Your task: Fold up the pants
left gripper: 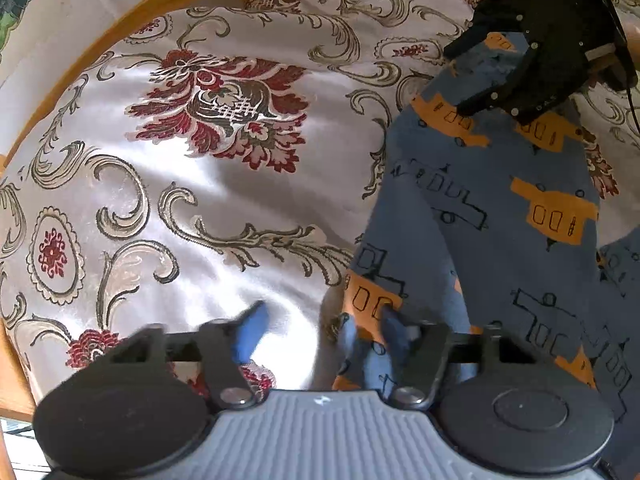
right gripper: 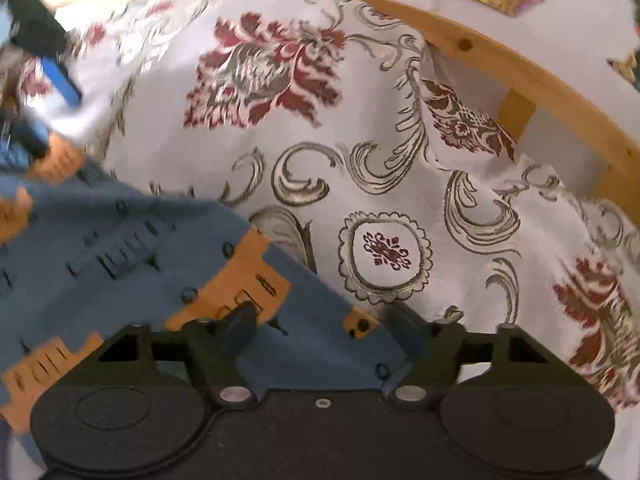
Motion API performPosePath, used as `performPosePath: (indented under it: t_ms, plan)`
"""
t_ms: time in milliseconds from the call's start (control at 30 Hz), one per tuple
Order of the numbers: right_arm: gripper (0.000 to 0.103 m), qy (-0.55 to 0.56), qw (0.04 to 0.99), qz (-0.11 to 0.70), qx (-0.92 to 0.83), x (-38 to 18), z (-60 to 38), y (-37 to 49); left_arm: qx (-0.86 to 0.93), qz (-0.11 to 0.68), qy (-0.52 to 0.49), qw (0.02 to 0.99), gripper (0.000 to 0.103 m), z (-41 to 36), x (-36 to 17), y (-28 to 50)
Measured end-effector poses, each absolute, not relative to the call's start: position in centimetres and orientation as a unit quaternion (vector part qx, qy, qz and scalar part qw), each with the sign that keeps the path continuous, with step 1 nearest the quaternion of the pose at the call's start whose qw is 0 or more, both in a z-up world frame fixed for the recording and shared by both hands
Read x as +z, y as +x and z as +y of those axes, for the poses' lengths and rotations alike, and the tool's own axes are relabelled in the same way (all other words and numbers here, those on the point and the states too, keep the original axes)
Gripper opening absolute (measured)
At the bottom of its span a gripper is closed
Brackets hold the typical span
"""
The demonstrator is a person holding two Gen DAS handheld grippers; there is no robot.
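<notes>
on the floral bedspread (left gripper: pixel 168 200): blue pants (left gripper: pixel 500 216) with orange print, lying lengthwise. left gripper (left gripper: pixel 320 328) fingers spread wide, right-hand finger touching the near cloth edge, nothing pinched. right gripper (right gripper: pixel 320 320) fingers spread over the other end, no grip visible. advice: close both on matching edges, lift together, keep cloth taut, lay edges flush.

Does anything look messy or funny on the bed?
Nothing is broken or spilled. The blue pants lie a bit crooked and rumpled across the flowery bedspread, not yet folded. The bedspread also has a raised wrinkle near the wooden bed frame. Both grippers, left and right, are open.
</notes>
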State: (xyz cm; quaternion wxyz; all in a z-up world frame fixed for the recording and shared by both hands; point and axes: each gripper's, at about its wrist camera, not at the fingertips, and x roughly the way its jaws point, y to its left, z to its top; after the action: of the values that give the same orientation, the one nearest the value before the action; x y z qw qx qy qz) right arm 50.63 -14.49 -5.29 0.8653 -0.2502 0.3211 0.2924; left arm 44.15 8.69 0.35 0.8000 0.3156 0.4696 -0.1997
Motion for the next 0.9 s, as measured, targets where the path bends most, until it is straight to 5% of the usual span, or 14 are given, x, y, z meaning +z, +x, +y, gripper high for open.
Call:
performPosePath:
  t_ms: [133,200,300,900]
  plan:
    - [0.035,-0.265,0.864,0.319,0.285,-5.5,-14.6,50.6,-0.209,0.506,0.306,0.778,0.006,8.5,0.1,44.3]
    - [0.015,-0.267,0.865,0.319,0.281,-5.5,-14.6,50.5,-0.213,0.513,0.307,0.773,0.002,8.2,-0.2,43.9]
    - [0.003,-0.27,0.868,0.31,0.278,-5.3,-14.7,50.3,-0.196,0.497,0.313,0.785,0.001,8.1,-0.1,43.3]
    - [0.0,-0.255,0.889,0.255,0.28,-0.4,-17.2,43.9,-0.097,0.389,0.281,0.872,0.001,9.2,3.1,39.1]
